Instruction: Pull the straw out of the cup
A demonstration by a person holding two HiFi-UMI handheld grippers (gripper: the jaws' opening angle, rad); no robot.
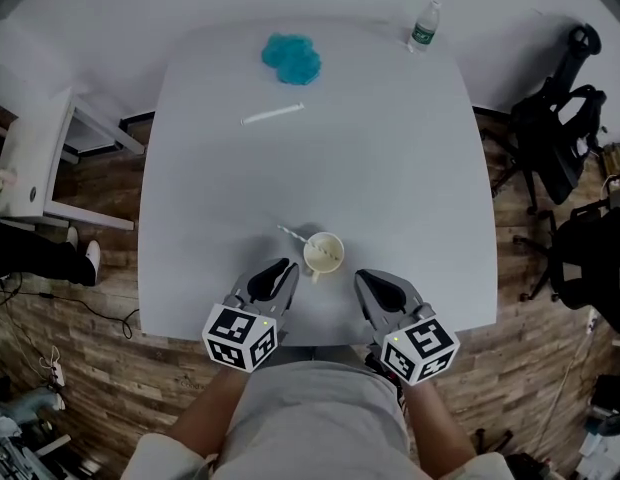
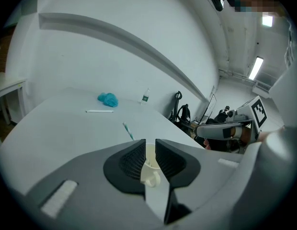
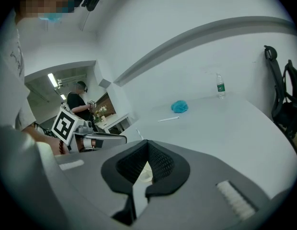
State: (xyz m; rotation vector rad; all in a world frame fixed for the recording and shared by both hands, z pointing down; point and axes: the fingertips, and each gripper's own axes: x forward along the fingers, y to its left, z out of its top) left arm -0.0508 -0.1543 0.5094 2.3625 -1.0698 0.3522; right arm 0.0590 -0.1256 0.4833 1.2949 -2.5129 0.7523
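Observation:
A cream cup [image 1: 324, 253] with a handle stands near the front edge of the white table [image 1: 390, 168]. A striped straw [image 1: 291, 234] leans out of it toward the far left. My left gripper [image 1: 287, 267] sits just left of the cup, jaws a narrow gap apart and holding nothing. In the left gripper view [image 2: 150, 143] the cup [image 2: 149, 169] shows through that gap, with the straw [image 2: 128, 130] above the jaws. My right gripper [image 1: 362, 277] rests right of the cup, tips together and empty. The right gripper view [image 3: 147, 143] shows the cup [image 3: 144, 172] behind its jaws.
A white stick-like straw [image 1: 272, 114], a crumpled blue cloth [image 1: 292, 58] and a water bottle [image 1: 424, 25] lie at the far side. Black office chairs [image 1: 560, 138] stand right of the table. A white side table [image 1: 35, 148] and someone's legs [image 1: 50, 253] are on the left.

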